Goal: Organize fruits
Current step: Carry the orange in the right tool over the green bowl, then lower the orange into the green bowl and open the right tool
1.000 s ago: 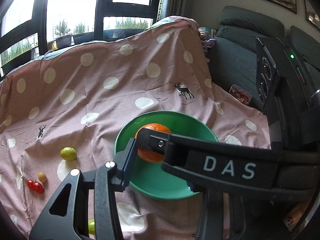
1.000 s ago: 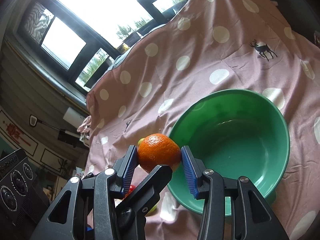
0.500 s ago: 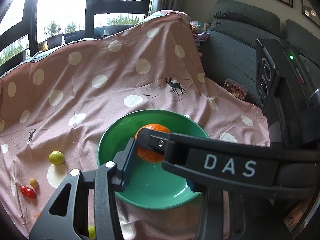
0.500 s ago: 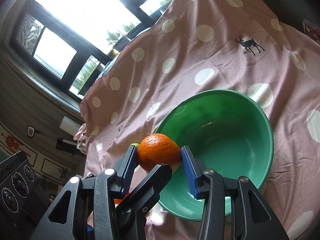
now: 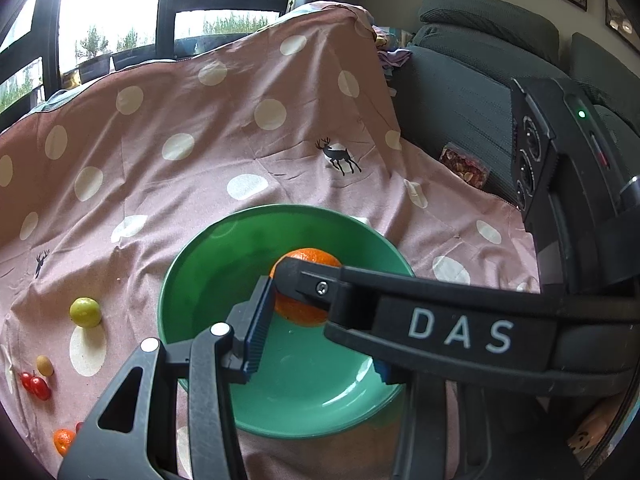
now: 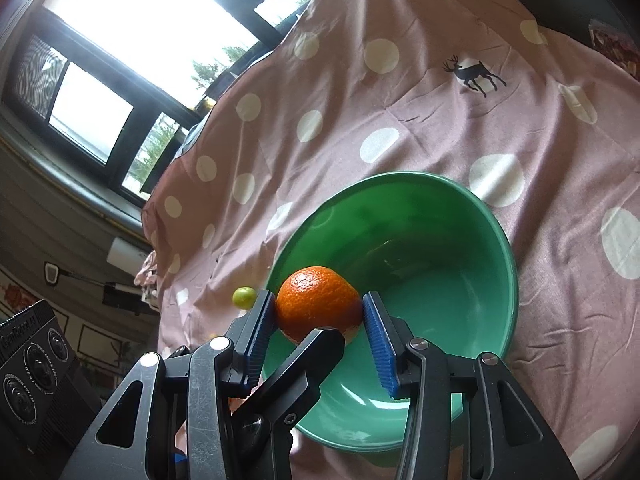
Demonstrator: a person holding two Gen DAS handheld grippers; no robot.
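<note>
In the left wrist view the right claw's arm covers the lower right half of the orange [image 5: 306, 258] and hides the left claw's [image 5: 320, 344] right finger. A small orange fruit [image 5: 63, 440] at near left is partly hidden behind the left finger. In the right wrist view a finger crosses the orange's underside.

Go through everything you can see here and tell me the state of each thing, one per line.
orange: gripped by both grippers, held over the bowl
green bowl: upright on the cloth, nothing resting in it
right gripper: shut on the orange
left gripper: shut on the orange
green fruit: loose on the cloth
cherry tomatoes: loose on the cloth
spotted cloth: spread out, wrinkled
</note>
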